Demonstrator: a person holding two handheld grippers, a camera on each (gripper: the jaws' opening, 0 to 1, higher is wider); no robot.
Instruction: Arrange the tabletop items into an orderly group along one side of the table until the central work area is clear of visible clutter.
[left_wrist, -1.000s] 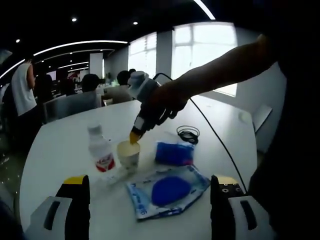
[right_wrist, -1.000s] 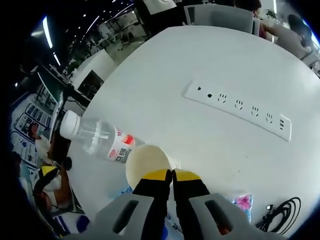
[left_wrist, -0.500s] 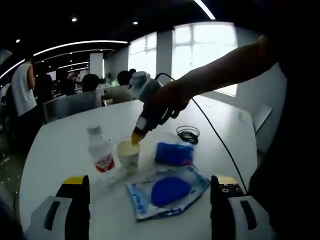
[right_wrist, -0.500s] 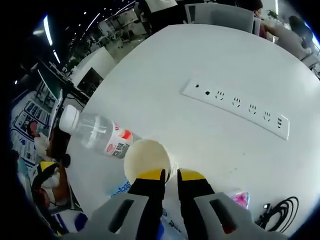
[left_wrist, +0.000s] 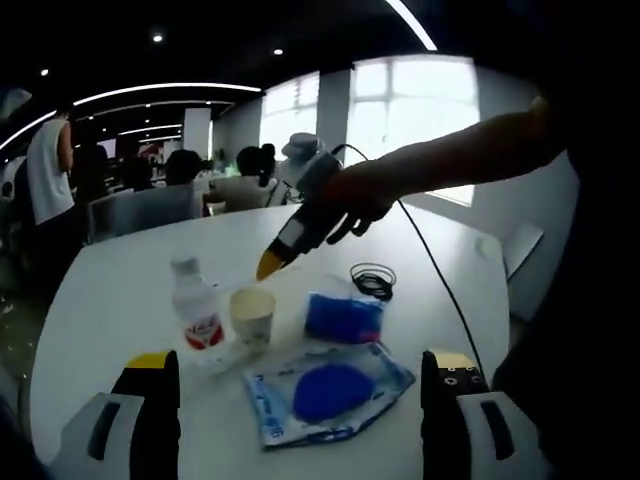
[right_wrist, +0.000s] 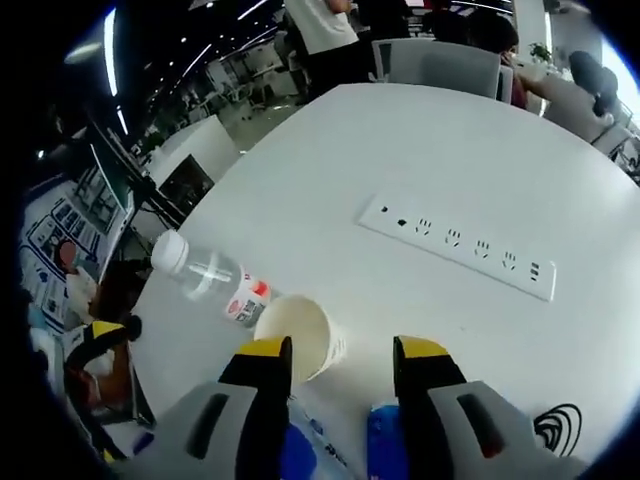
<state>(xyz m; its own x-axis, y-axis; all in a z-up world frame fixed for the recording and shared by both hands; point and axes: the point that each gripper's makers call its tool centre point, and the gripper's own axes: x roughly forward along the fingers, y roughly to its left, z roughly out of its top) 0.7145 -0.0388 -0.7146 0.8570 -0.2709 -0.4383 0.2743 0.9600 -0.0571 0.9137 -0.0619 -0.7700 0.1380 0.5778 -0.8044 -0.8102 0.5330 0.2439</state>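
A cream paper cup (left_wrist: 252, 312) stands upright on the white round table (left_wrist: 120, 290), close beside a small clear water bottle (left_wrist: 195, 315) with a red label. My right gripper (left_wrist: 270, 265), held by a hand, hovers just above and behind the cup. In the right gripper view that gripper (right_wrist: 341, 350) is open, with the cup (right_wrist: 295, 335) below its left jaw and the bottle (right_wrist: 212, 280) beyond. My left gripper (left_wrist: 300, 362) is wide open near the table's front edge, over a clear bag with a blue item (left_wrist: 325, 390).
A blue packet (left_wrist: 343, 318) lies right of the cup, with a black coiled cable (left_wrist: 372, 280) behind it. A white power strip (right_wrist: 455, 245) lies further across the table. People and chairs (left_wrist: 150, 200) stand past the far edge.
My right gripper was shut on the cup's rim; it has opened and drawn up and back from the cup. The cup stays by the bottle. The left gripper has barely moved.
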